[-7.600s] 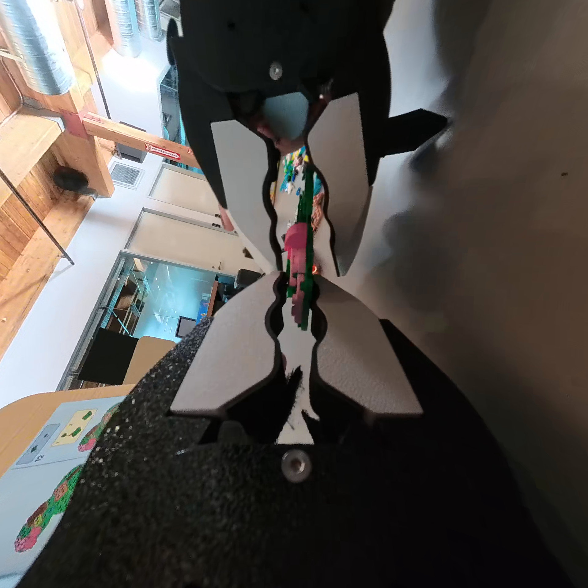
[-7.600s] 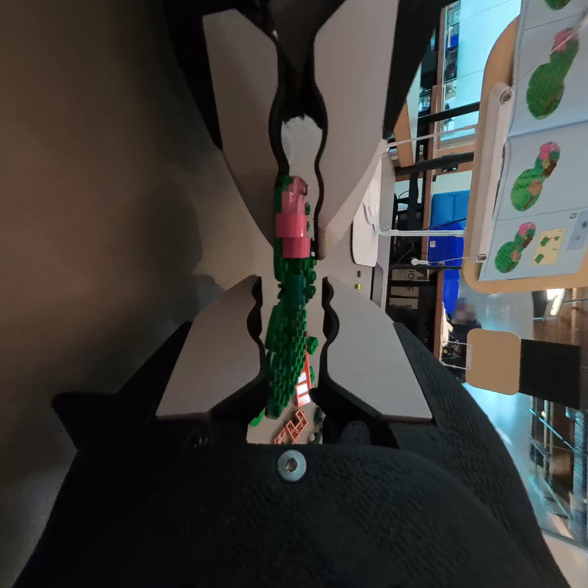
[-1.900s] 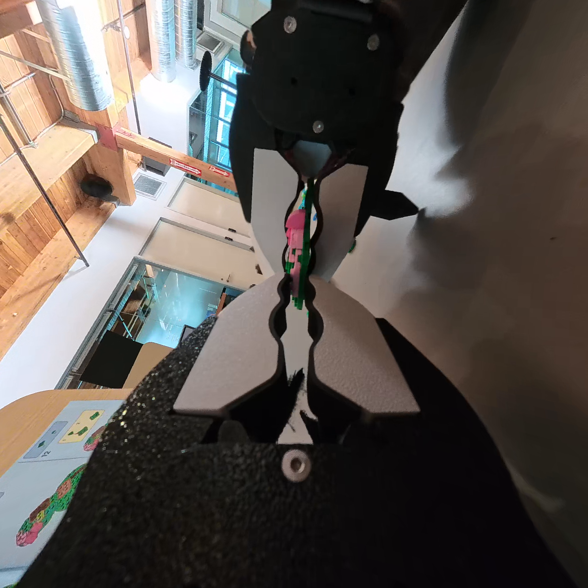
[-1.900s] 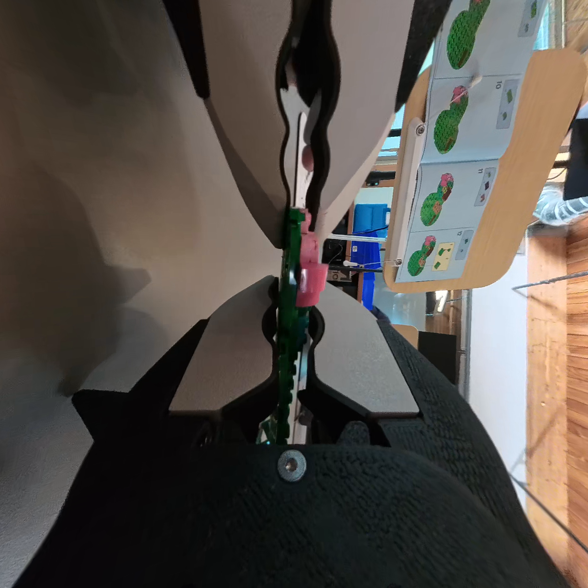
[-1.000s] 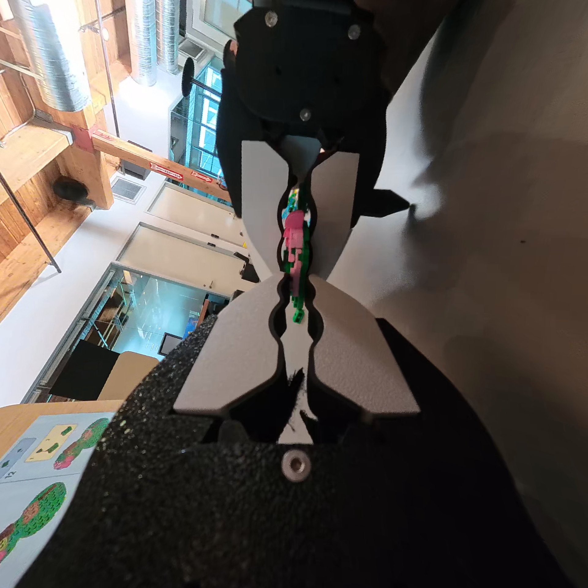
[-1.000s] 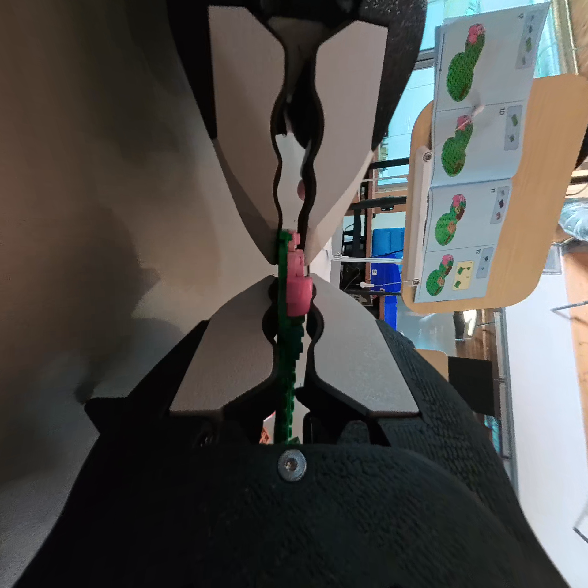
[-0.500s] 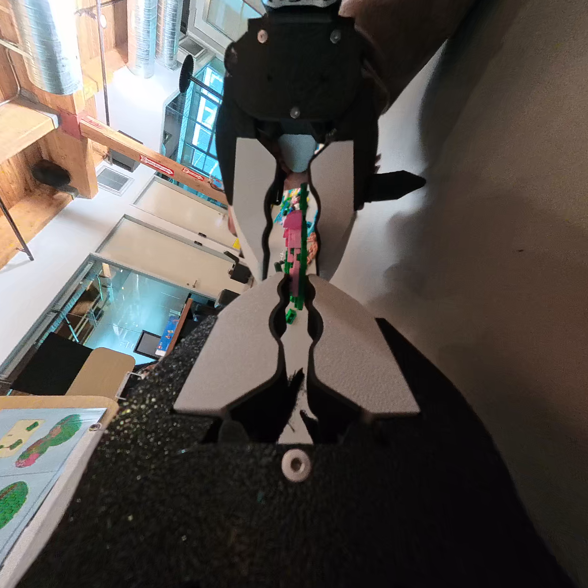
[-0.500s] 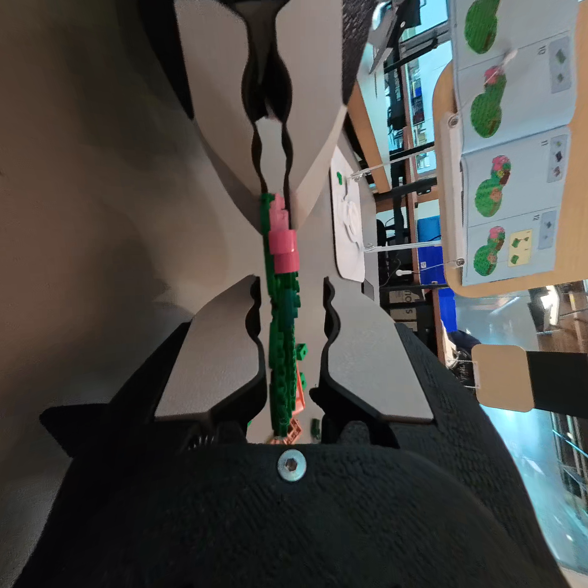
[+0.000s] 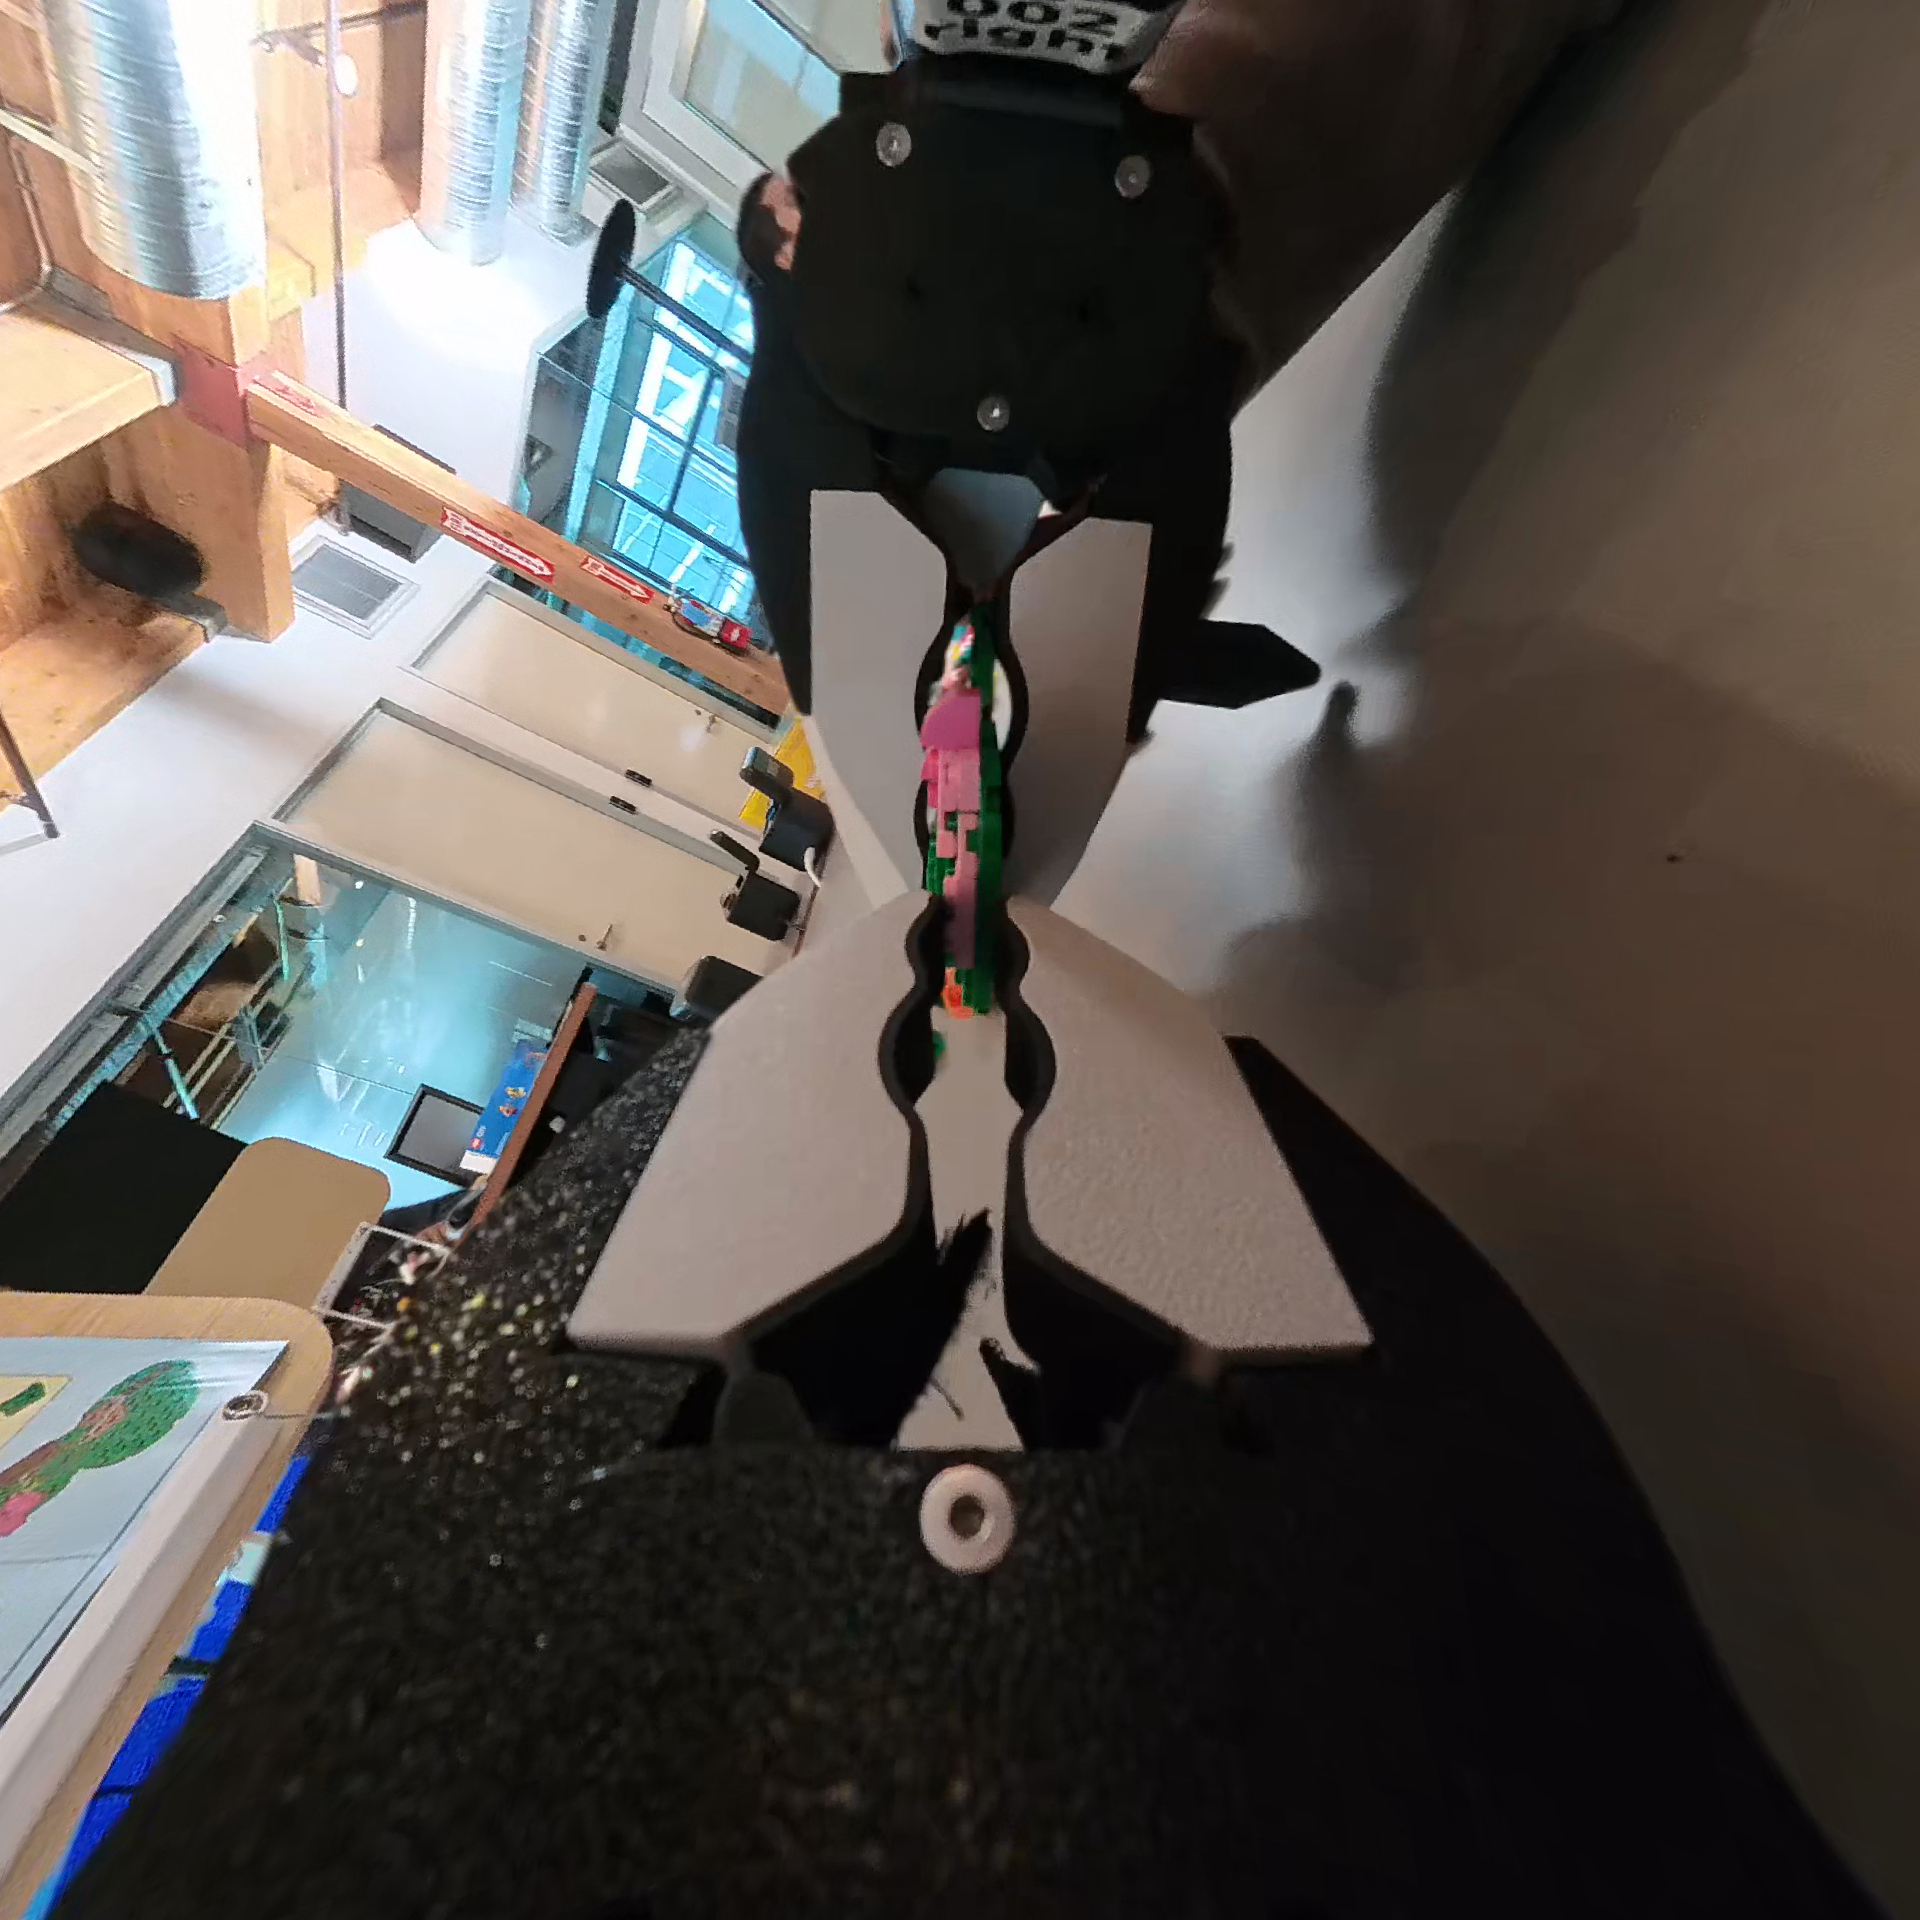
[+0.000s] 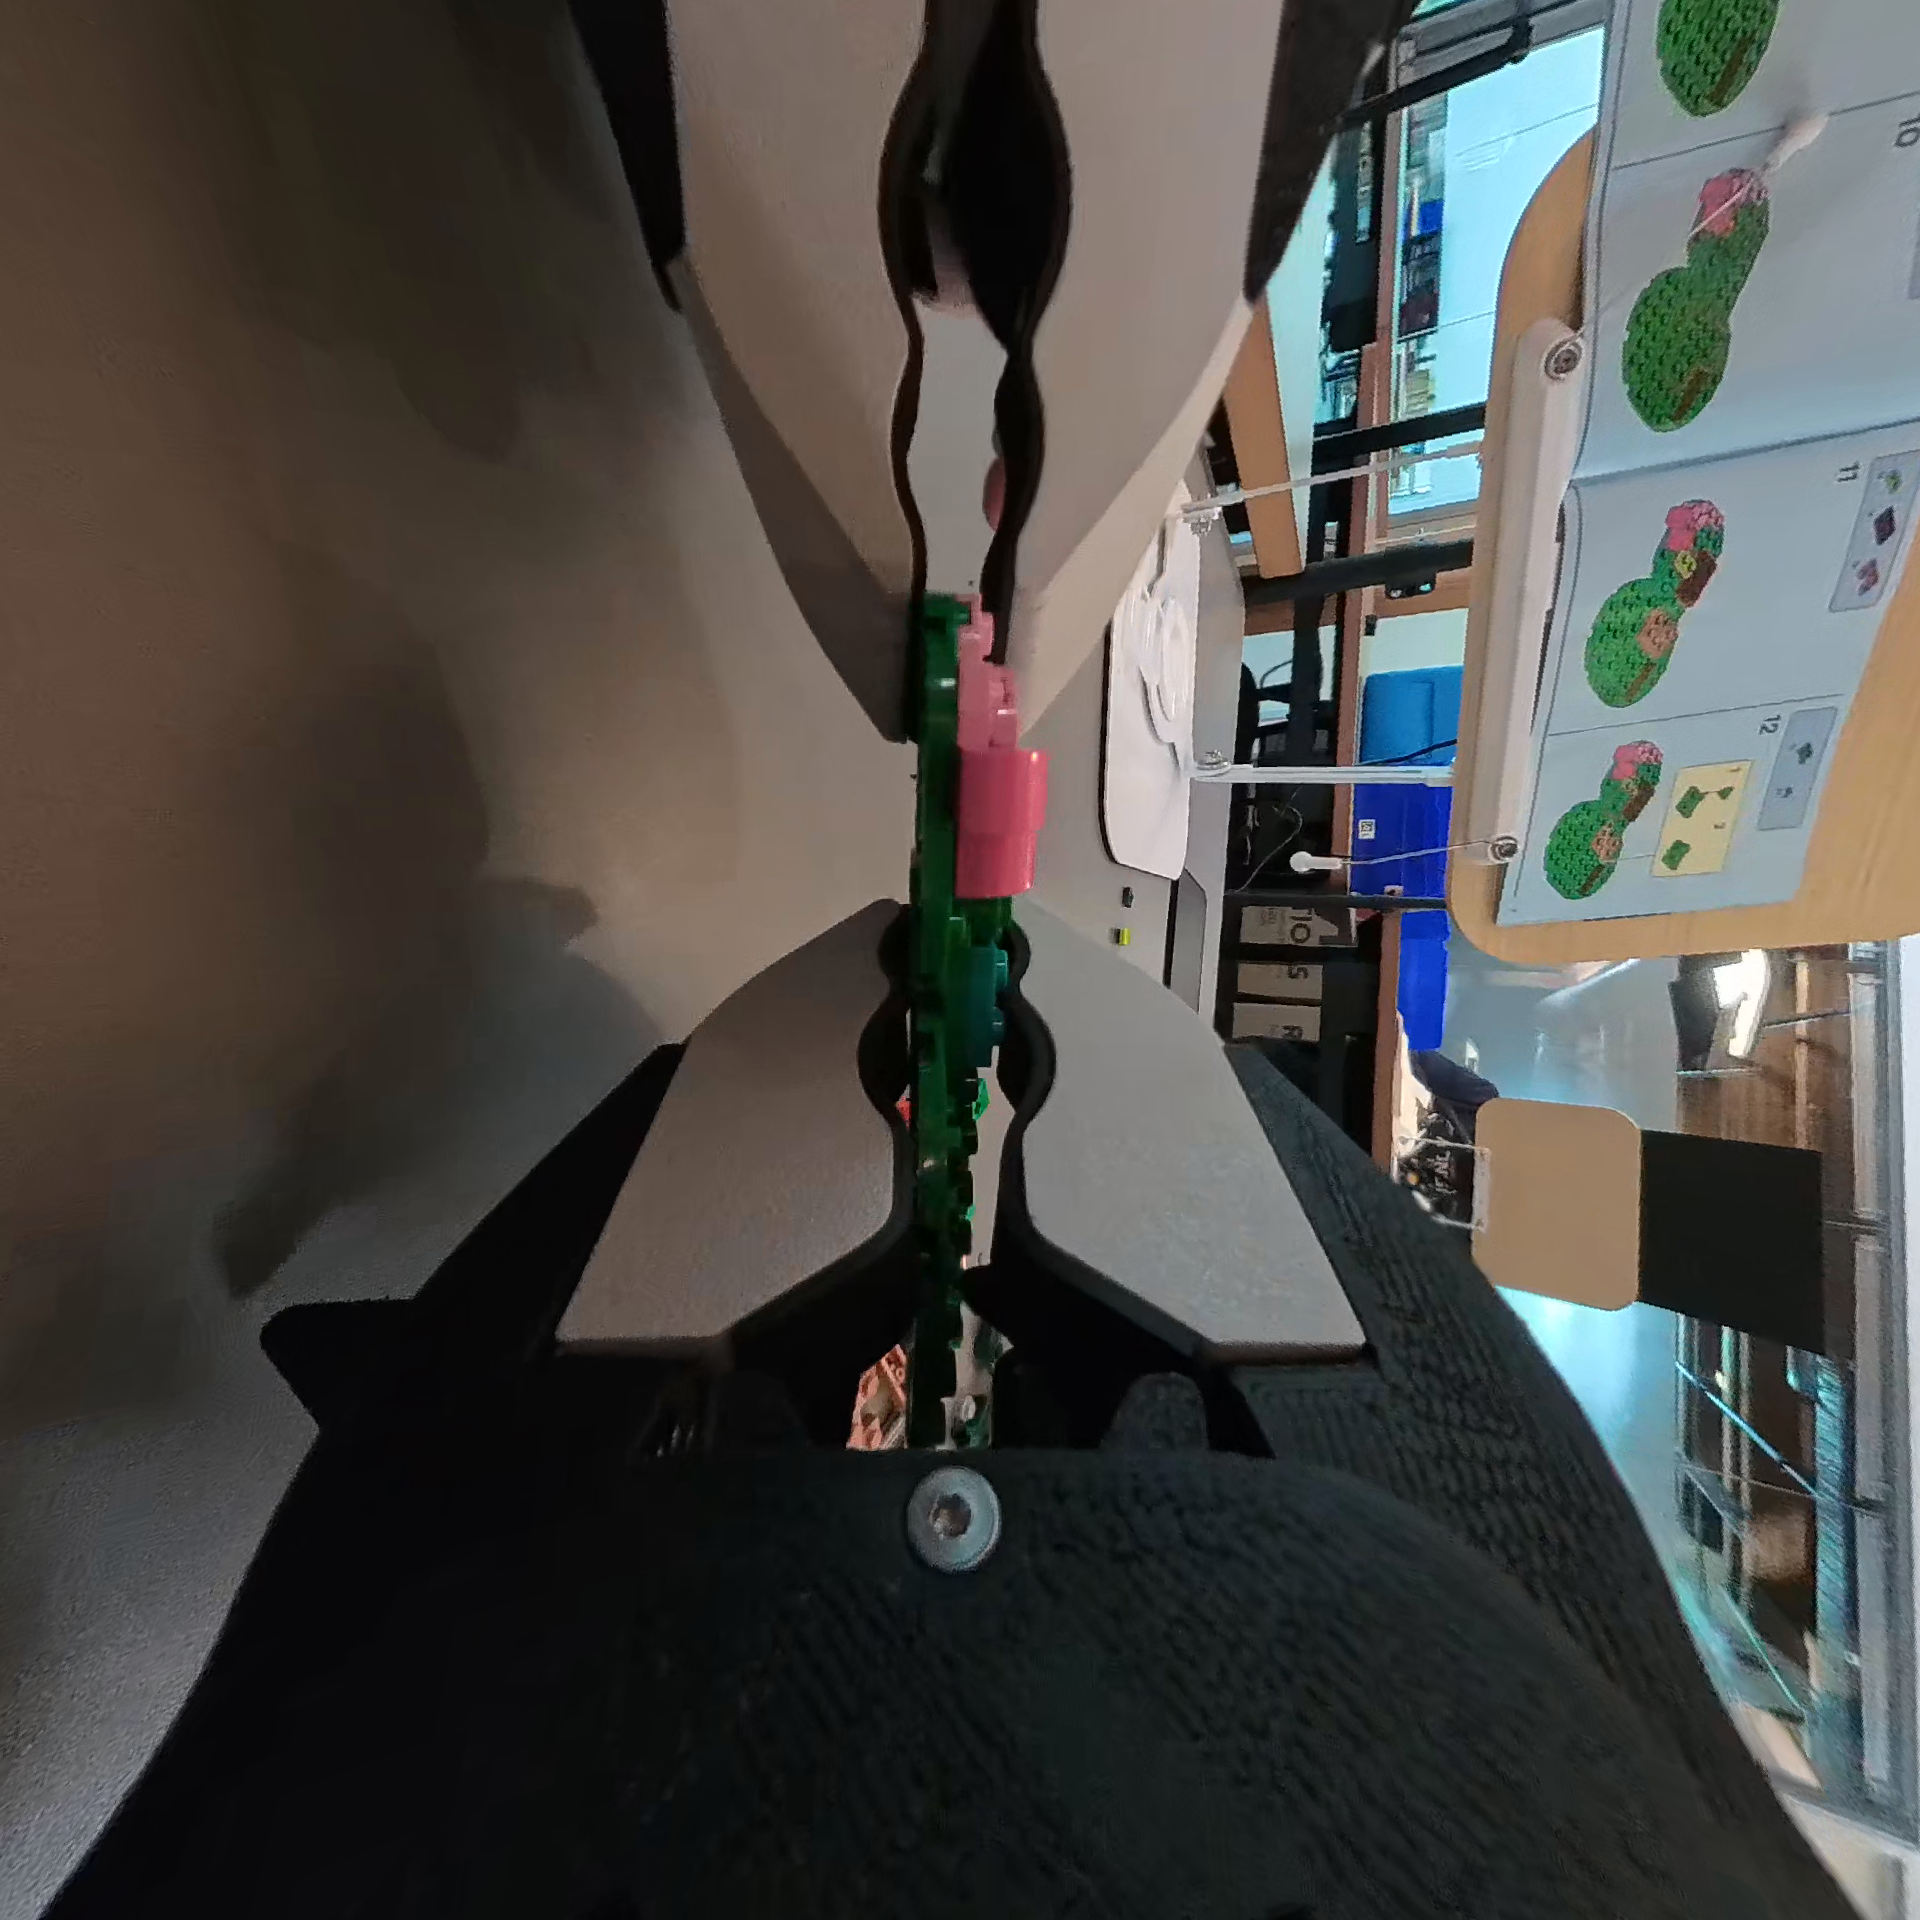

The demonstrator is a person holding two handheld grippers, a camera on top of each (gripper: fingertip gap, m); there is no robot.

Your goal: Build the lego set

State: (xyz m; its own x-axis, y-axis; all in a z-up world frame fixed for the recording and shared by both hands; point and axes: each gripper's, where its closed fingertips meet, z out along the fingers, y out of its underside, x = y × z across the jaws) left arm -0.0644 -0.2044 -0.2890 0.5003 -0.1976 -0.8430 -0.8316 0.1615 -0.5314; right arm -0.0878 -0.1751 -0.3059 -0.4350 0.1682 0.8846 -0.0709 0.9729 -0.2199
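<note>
A flat green lego build (image 10: 940, 1049) with pink bricks (image 10: 995, 821) on one face hangs edge-on between my two grippers, above the grey table (image 9: 1558, 935). My right gripper (image 10: 956, 925) is shut on the green plate, which runs down between its fingers. My left gripper (image 10: 956, 675) faces it from above in the right wrist view and pinches the plate's far end. In the left wrist view the build (image 9: 961, 800) sits between my left gripper (image 9: 966, 935) and the right gripper (image 9: 977, 883), tip to tip.
An open instruction booklet (image 10: 1714, 623) is clipped on a wooden board beside the table; it also shows in the left wrist view (image 9: 94, 1455). A white sheet (image 10: 1143, 727) lies on the table farther off. A blue bin (image 10: 1403, 727) stands behind it. Tip to tip, the grippers are about 4 cm apart.
My right gripper opened half a second ago, shifted along the green plate and has shut on it again. My left gripper has kept its hold on the other end.
</note>
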